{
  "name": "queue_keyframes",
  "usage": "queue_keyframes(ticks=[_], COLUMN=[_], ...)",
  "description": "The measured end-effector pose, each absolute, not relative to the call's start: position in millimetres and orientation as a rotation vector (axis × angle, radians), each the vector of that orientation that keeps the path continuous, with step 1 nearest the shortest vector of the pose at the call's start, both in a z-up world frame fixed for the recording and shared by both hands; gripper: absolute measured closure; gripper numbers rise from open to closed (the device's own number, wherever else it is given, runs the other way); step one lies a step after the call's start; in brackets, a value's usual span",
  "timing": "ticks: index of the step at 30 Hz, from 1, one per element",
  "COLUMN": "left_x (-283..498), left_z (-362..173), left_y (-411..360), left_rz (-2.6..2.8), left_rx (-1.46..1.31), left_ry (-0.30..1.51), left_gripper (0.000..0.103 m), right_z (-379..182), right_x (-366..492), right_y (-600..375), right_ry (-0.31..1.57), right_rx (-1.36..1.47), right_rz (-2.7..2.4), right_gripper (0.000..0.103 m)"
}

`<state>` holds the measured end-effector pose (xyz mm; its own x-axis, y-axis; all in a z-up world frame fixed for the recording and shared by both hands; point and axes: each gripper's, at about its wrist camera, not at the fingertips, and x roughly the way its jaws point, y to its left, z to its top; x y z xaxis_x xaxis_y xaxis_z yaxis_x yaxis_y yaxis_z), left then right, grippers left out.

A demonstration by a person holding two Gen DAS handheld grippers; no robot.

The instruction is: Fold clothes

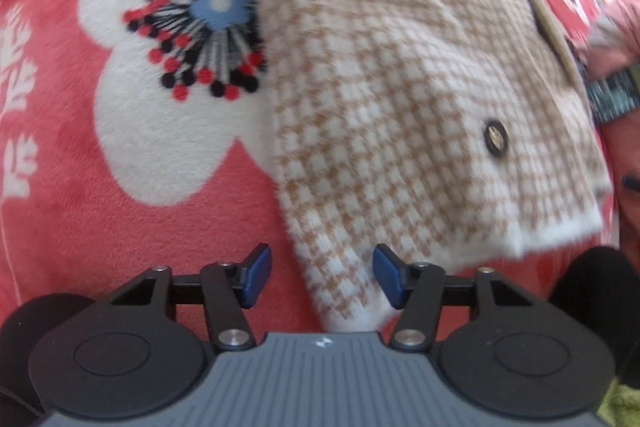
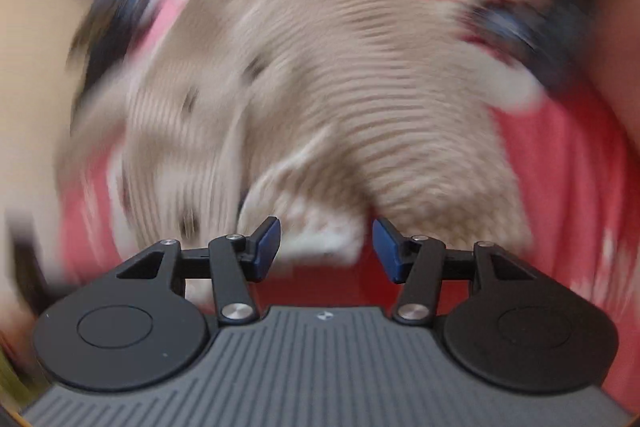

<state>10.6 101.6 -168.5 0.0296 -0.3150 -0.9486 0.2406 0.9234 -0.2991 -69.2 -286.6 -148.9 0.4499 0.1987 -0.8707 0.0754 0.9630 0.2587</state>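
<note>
A beige-and-white houndstooth knit cardigan (image 1: 380, 87) with dark round buttons (image 1: 495, 143) lies on a coral blanket (image 1: 120, 227). My left gripper (image 1: 322, 273) points down over its lower corner. Its blue pads (image 1: 256, 271) stand apart, with the white-edged hem lying loose between and beneath them. In the right wrist view, which is heavily blurred, the same cardigan (image 2: 320, 87) spreads ahead on the blanket (image 2: 560, 187). My right gripper (image 2: 326, 249) is open just above a white hem edge, and its pads (image 2: 386, 251) do not clamp the fabric.
The blanket carries a large white flower print (image 1: 160, 131) with a blue, red and black centre, left of the cardigan. A pink fuzzy sleeve (image 1: 618, 27) and a dark striped object (image 1: 612, 95) sit at the right edge. Something green (image 1: 620, 403) shows at the bottom right.
</note>
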Motion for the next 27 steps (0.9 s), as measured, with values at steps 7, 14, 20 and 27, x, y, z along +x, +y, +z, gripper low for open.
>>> queue_keyframes(ticks=[7, 14, 20, 27], left_x=[7, -3, -27, -44], left_z=[-165, -162, -151, -171], left_y=[115, 116, 127, 148], left_rz=[-0.328, -0.283, -0.311, -0.35], left_rx=[-0.125, -0.113, -0.07, -0.27], left_ry=[1.481, 1.461, 1.379, 1.413], left_gripper=[0.052, 0.052, 0.051, 0.048], right_z=[-183, -220, -149, -156], right_x=[-71, -44, -35, -71], right_y=[-185, -171, -234, -348], right_ry=[0.968, 0.952, 0.953, 0.802], right_rx=[-0.693, -0.862, -0.213, 0.561], right_rz=[0.496, 0.575, 0.29, -0.254], right_gripper=[0.053, 0.069, 0.096, 0.1])
